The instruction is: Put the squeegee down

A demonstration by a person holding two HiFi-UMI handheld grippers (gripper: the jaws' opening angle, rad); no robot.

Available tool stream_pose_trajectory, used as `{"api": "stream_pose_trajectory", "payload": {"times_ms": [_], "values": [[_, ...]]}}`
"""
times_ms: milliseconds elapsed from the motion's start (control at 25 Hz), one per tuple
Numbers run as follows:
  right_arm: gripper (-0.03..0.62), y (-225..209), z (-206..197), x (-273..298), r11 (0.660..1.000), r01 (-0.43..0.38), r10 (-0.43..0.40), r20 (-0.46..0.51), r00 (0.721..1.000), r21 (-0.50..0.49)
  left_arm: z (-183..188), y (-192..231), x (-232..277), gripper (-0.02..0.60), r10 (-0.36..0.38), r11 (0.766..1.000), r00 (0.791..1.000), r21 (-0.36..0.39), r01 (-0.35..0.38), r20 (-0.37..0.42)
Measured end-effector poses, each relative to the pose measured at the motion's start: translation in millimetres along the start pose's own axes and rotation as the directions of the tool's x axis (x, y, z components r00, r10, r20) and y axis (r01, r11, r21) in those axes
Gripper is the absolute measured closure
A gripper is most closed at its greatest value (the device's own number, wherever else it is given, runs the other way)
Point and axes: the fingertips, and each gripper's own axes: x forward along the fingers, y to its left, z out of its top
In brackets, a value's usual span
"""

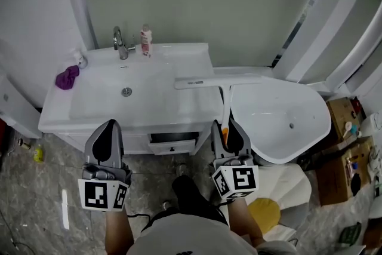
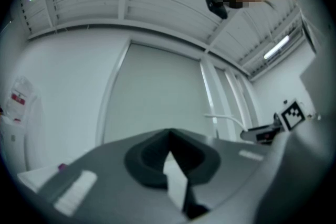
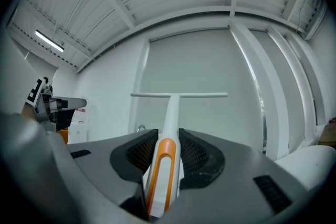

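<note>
The squeegee [image 1: 218, 82] is white with an orange grip. Its long blade hangs level over the right end of the vanity top [image 1: 191, 107], and its handle runs back toward me. My right gripper [image 1: 228, 126] is shut on that handle, both pads pressed against the orange part. In the right gripper view the squeegee [image 3: 171, 107] sticks straight out from between the pads of the right gripper [image 3: 168, 136], blade crosswise in front of a pale wall. My left gripper [image 1: 108, 127] hovers before the vanity's front edge. In its own view the left gripper [image 2: 169, 136] has its tips together and holds nothing.
The white sink [image 1: 89, 113] carries a chrome faucet [image 1: 121, 43], a pink bottle [image 1: 145, 40] and a purple cloth [image 1: 67, 77]. A white toilet bowl [image 1: 310, 128] stands to the right, with cardboard boxes [image 1: 343, 170] beyond it. The floor is grey marble tile.
</note>
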Motion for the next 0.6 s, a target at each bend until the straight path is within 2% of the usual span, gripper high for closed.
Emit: {"api": "stream_pose_trajectory", "payload": {"times_ms": [160, 600], "values": [[0.474, -9.5, -5.4, 23.2, 1.000, -0.013, 0.013, 0.003, 1.000, 0.000, -5.7, 4.6, 19.7, 0.575, 0.015, 1.000, 1.000, 0.009, -0.015, 0.006], [0.474, -43.3, -0.8, 138.9, 0.998, -0.061, 0.061, 0.031, 0.998, 0.009, -11.9, 35.9, 117.5, 0.574, 0.056, 0.998, 0.998, 0.038, -0.057, 0.029]]}}
